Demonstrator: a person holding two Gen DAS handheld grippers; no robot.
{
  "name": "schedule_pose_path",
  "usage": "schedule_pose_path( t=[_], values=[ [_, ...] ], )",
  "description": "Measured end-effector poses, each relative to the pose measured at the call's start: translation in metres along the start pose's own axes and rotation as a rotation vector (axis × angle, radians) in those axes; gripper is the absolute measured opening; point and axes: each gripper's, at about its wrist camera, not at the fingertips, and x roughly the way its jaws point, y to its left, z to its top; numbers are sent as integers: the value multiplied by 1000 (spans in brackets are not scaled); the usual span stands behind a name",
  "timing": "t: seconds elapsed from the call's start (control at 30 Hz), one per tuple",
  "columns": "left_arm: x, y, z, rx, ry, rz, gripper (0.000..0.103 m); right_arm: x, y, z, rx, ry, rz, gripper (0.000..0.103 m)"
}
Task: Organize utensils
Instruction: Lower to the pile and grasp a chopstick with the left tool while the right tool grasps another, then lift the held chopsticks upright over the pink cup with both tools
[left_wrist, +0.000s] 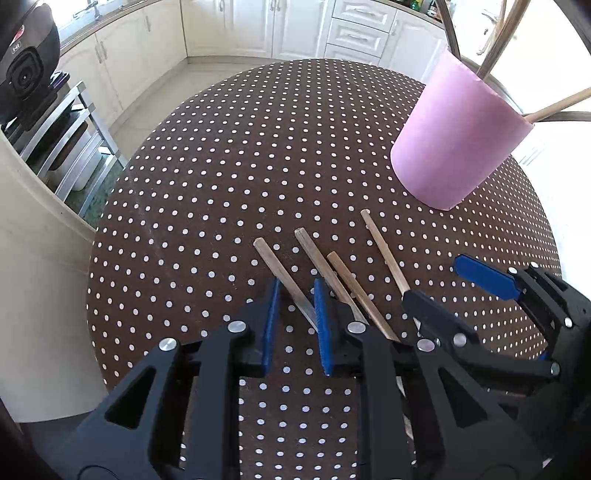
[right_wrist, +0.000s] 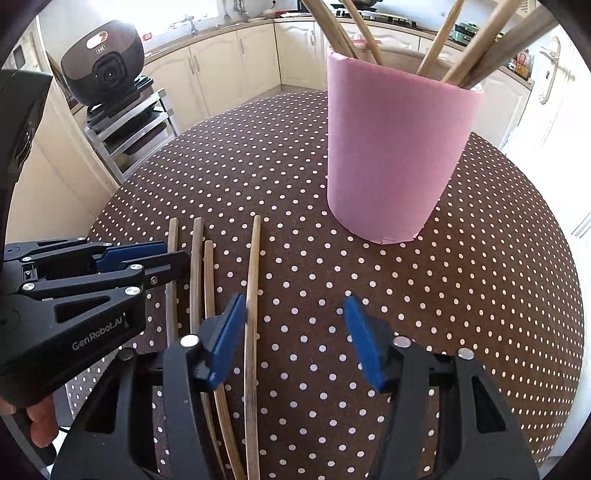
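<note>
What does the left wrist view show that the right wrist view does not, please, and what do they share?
Only the left wrist view shows the left tool from behind, its pads astride the leftmost stick on the table.

Only the right wrist view shows inside the pink cup's mouth, where several sticks stand, and a bit of the hand holding the left tool.

Both show the polka-dot tablecloth, four loose sticks lying side by side, the cup and the right tool.

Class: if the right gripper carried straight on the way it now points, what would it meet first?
Probably the wooden stick lying between its fingers, resting on the dotted tablecloth; depth is hard to judge.
</note>
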Motion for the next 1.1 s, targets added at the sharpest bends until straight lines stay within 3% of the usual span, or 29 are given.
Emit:
schedule_pose_path(
  t=[0.13,0.27,0.3,0.67,1.1],
  values=[
    [-1,-2,0,40,-2,13,14,4,9,3,-46,22,-7,32],
    [-1,-6,-1,62,-20,8,10,9,17,7,-78,37,-7,7],
    [-1,-6,-1,66,-24,5,9,10,16,7,-78,38,-3,6],
    [-20,-11,-9,78,-61,-68,6,-12,14,5,-35,-36,19,5],
    [-120,-34,-26,124,-271,-152,6,-93,10,-6,-12,-227,49,5]
  ],
)
